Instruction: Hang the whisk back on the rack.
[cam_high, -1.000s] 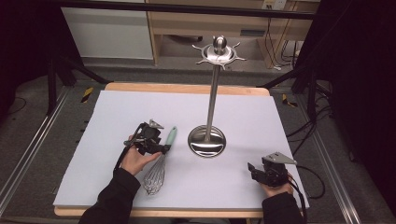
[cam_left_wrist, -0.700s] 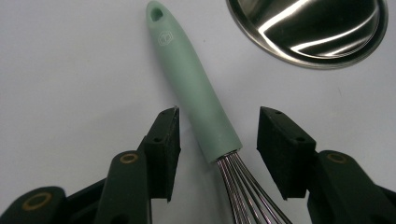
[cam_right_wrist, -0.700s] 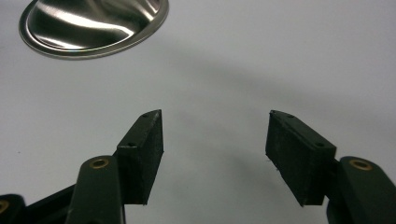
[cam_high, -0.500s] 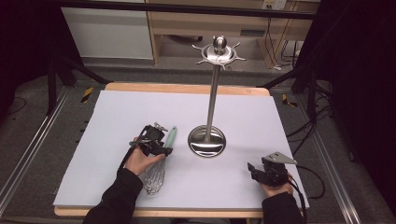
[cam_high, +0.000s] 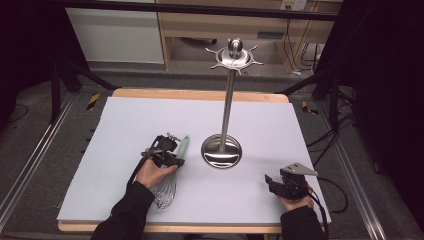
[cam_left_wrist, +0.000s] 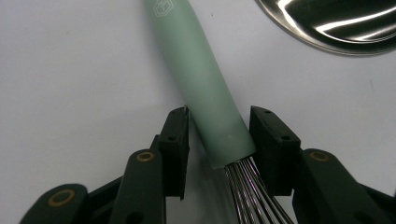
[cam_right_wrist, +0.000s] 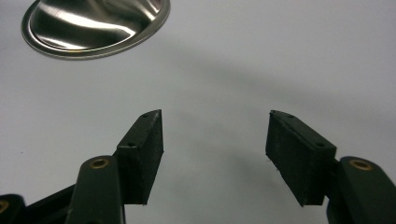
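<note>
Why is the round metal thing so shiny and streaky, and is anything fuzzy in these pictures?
High view: the room behind the table is dark. Left gripper view: white glare streaks on the stand's base; the whisk's green handle looks sharp, its top end softer. Right gripper view: bright streaks on the base again, soft shadows on the table.

The black two-jawed right tongs (cam_right_wrist: 215, 140) stand wide apart over the pale grey desk (cam_right_wrist: 261, 60), with a shiny round steel stand base (cam_right_wrist: 93, 25) at far left.
</note>
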